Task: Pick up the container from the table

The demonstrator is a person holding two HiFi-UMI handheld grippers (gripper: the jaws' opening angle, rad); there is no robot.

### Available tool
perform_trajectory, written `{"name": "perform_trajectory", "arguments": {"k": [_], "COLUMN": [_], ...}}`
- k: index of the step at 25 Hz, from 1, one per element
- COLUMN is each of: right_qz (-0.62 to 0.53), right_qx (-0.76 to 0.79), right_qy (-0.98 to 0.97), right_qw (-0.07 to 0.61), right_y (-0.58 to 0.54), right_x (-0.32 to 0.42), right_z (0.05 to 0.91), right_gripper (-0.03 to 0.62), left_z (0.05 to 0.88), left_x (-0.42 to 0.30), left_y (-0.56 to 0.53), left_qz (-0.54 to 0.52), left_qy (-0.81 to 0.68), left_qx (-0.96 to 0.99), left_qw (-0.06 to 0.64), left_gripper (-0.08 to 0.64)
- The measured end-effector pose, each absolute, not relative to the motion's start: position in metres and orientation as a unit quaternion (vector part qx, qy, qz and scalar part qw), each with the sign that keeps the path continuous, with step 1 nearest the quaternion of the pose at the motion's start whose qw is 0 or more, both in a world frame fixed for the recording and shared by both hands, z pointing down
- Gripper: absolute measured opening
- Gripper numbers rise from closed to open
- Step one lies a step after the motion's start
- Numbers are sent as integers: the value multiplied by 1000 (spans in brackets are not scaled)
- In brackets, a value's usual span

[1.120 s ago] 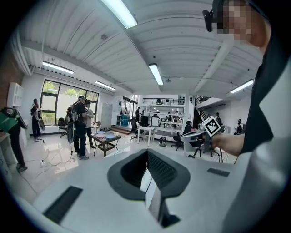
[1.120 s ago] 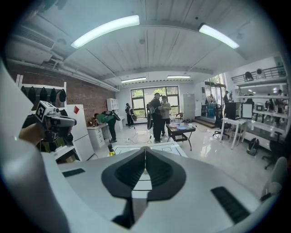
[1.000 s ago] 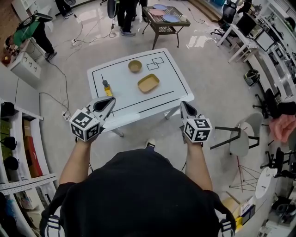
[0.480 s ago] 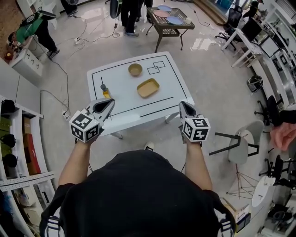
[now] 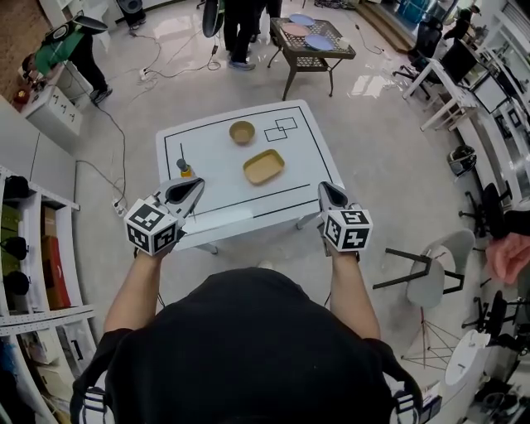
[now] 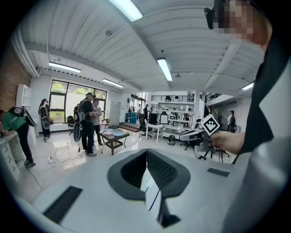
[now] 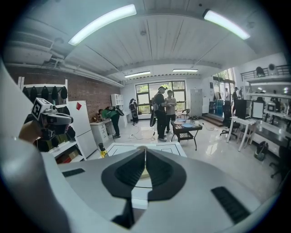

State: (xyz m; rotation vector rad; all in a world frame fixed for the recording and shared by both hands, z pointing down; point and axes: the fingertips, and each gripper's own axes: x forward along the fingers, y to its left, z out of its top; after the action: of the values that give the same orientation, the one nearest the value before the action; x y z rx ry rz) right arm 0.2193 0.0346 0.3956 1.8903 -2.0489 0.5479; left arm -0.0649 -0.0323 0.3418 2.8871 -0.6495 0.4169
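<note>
Container [image 5: 263, 166], a shallow tan rectangular tray, lies flat on the white bench [image 5: 306, 156], slightly right of the bench's middle and inside the black outline drawn on the top. Nothing touches it. A round tan bowl [image 5: 242, 132] sits just up and left of it in the frame, apart from it. Two overlapping drawn squares [image 5: 281, 128] are on the bench top to the right of the bowl. A small bottle [image 5: 184, 168] with a yellow base and dark cap stands upright near the bench's left side, well left of the container. Both grippers are at the bench's near edge, lower in the frame and well apart from the container. The left gripper [image 5: 195, 184] is at the lower left corner, near the bottle, and the right gripper [image 5: 325, 189] is at the lower right corner. In the left gripper view the jaws are pressed together with nothing between them, and the right gripper view shows the same. The person's forearms and black shirt fill the bottom of the head view. At the top of the frame a dark side table [image 5: 310, 37] carries plates, and people [image 5: 240, 21] stand beside it. A chair [image 5: 431, 257] is at the right and shelving [image 5: 33, 273] runs along the left edge.
</note>
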Motion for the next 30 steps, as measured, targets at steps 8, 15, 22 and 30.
{"name": "perform_trajectory", "arguments": {"k": [8, 15, 22, 30], "right_qz": [190, 184, 175, 172], "right_qx": [641, 610, 596, 583], "right_qy": [-727, -752, -763, -773], "right_qw": [158, 168, 177, 183], "right_y": [3, -25, -38, -36], "right_x": [242, 243, 250, 249], "right_z": [398, 398, 397, 401], "right_gripper": [9, 11, 11, 11], "left_z": [343, 345, 350, 349], "left_x": [-44, -42, -30, -24], "left_y": [-50, -59, -61, -54], "left_qz": [133, 131, 123, 126], "left_qy": [-241, -273, -287, -292], "left_qx": [957, 948, 944, 943], "left_qw": [88, 100, 104, 102], "left_gripper": [8, 8, 9, 8]}}
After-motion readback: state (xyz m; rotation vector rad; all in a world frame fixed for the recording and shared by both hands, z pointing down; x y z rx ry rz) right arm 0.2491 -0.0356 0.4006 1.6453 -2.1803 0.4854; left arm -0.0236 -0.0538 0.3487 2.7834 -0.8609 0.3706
